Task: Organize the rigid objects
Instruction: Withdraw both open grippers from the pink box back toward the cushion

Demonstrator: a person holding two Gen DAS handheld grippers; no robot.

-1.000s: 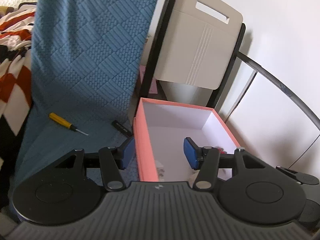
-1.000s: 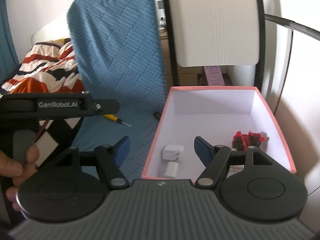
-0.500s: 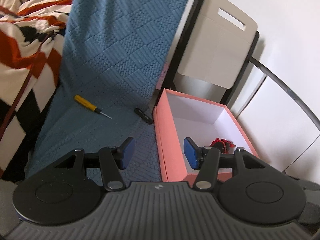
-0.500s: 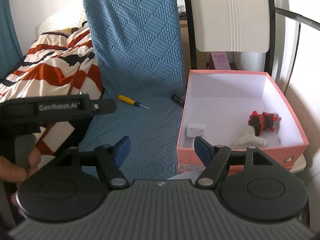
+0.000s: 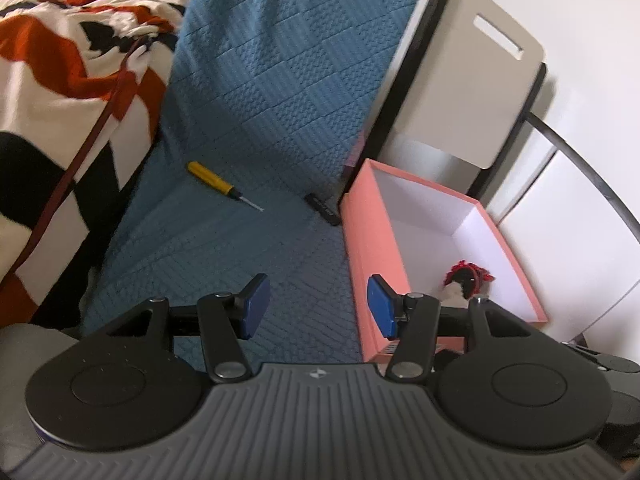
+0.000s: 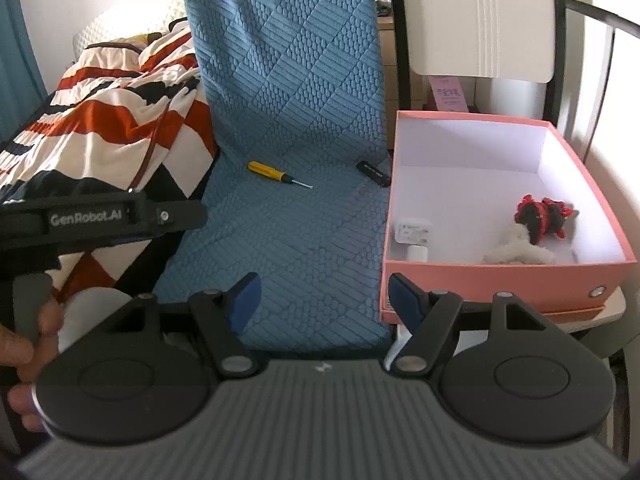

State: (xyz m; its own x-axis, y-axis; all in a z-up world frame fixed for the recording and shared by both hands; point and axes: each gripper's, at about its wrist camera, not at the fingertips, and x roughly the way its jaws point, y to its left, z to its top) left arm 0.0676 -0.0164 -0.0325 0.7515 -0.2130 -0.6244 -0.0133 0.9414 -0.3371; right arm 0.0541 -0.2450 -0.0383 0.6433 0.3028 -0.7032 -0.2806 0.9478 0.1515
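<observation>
Right wrist view: both grippers (image 6: 322, 300) (image 5: 316, 306) parted, empty; slim yellow-handled rigid screwdriver (image 6: 269, 171), light, likely best taken mid-handle.

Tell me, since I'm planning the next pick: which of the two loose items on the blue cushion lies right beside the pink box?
The small black stick: it lies beside the pink box wall. The yellow-handled screwdriver lies farther out, mid-cushion.

Black tongs (image 6: 324, 300), blue pads (image 6: 402, 295), "GenRobot.AI" lettering
</observation>
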